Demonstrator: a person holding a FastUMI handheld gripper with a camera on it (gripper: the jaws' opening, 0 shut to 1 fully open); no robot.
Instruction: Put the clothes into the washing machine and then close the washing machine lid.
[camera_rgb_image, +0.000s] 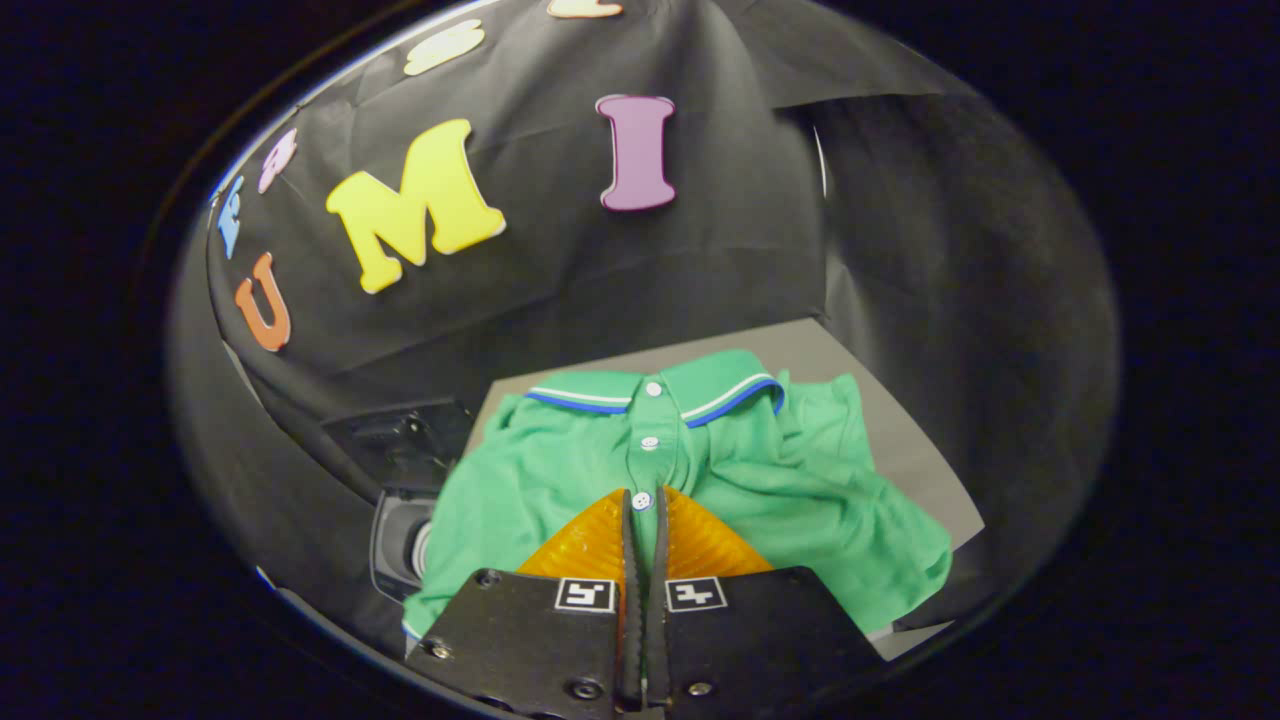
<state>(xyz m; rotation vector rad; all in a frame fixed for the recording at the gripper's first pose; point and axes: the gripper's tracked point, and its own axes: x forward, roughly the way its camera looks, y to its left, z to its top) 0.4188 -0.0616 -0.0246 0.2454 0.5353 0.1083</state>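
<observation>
A green polo shirt (760, 480) with a white-and-blue striped collar lies spread on a grey table top (900, 440). My gripper (645, 505) is down on the shirt's button placket, at the lowest white button. Its fingers (600, 540) stand almost together, with a thin strip of green cloth pinched between them. To the left of the shirt, below the table's edge, sits a dark machine (400, 540) with a rounded grey opening. A dark raised panel (405, 440) that looks like its lid stands behind it. The shirt's left sleeve hangs over toward that opening.
Black cloth walls close in the booth behind the table and on both sides. The grey table top shows bare beyond the collar and to the right of the shirt, up to its right edge (950, 500).
</observation>
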